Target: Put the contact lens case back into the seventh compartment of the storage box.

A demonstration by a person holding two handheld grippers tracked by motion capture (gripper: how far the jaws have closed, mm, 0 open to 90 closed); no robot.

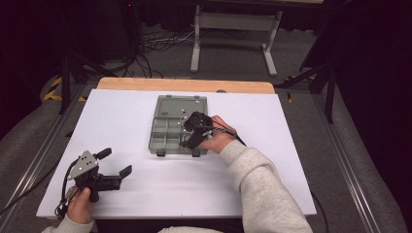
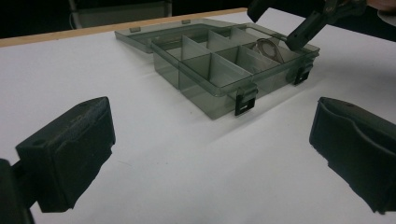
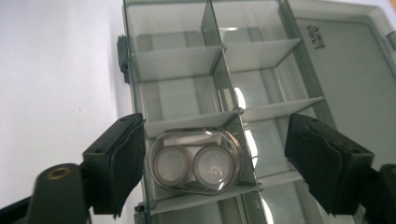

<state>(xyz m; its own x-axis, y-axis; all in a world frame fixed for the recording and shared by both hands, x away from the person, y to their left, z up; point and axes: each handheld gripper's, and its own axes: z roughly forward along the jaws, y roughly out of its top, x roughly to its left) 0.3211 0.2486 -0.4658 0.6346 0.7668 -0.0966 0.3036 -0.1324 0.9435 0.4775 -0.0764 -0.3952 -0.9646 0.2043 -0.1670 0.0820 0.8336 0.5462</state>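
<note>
Right gripper view: right gripper (image 3: pixel 219 158) fingers apart, clear oval case (image 3: pixel 196 161) between, resting in organizer box (image 3: pixel 135 93) compartment, apparently released. Lift straight up, avoid dividers. Left gripper (image 1: pixel 116 162) fingers apart, idle.

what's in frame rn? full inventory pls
organizer box: 1, smoky grey clear plastic, mid-table, divided into compartments
lid: 1, same grey, open, lying flat behind the box
latches: 2, black, on the box's front wall
clear oval case: 1, transparent with two round wells, inside one compartment by the box's edge
table: 1, white top with a wooden far edge
frame: 1, white, on the floor behind the table
left claw: 1, black, open, held off to the box's left
right claw: 1, black, open over the case, jaws clear of it
</note>
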